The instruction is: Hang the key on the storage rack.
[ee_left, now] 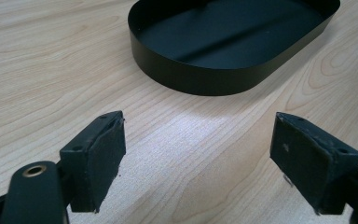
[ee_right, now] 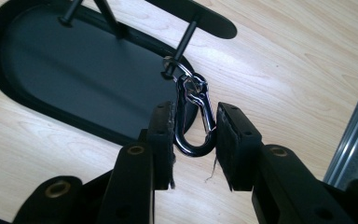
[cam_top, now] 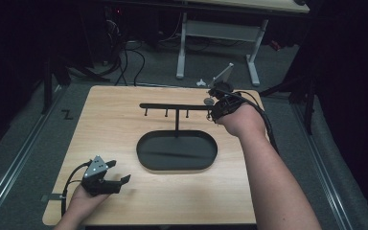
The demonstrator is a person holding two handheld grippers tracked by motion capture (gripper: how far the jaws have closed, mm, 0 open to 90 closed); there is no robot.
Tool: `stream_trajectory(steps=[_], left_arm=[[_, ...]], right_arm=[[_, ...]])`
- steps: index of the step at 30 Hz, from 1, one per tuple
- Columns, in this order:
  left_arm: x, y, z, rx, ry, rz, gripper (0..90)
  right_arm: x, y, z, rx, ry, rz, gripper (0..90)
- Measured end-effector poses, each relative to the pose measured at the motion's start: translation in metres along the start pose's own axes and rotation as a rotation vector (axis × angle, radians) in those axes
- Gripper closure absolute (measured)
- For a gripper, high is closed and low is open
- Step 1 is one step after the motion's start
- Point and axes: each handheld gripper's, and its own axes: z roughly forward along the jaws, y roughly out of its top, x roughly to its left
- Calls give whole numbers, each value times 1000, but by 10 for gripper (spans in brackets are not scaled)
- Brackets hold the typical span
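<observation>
Clamping black carabiner clip [ee_right: 192, 122], right gripper [ee_right: 195, 128] held closed on its sides beside end of rack's crossbar [cam_top: 172, 106]; clip's key ring [ee_right: 173, 64] seemingly looped on hanging peg [ee_right: 182, 41], contact unclear. Left gripper [ee_left: 198, 149] parked wide open, nothing held, over wooden table [cam_top: 115, 129]. Black oval tray [cam_top: 146, 155] seated mid-table beneath rack. Dark room, cables on floor behind.

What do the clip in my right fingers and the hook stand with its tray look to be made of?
The carabiner clip: metal by its look, a glossy black body with a shiny silver gate and ring that catch bright glints. The hook stand and its oval tray: probably thin painted or powder-coated metal, matte black with a soft sheen and a thin, crisp wall; coated plastic can't be ruled out.
</observation>
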Motion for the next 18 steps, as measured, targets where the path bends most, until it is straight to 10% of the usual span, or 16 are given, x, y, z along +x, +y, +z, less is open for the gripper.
stream_trajectory(steps=[18], left_arm=[[1,0,0,5,-1,-2,187]], right_arm=[[-5,2,12,-1,-4,20,680]])
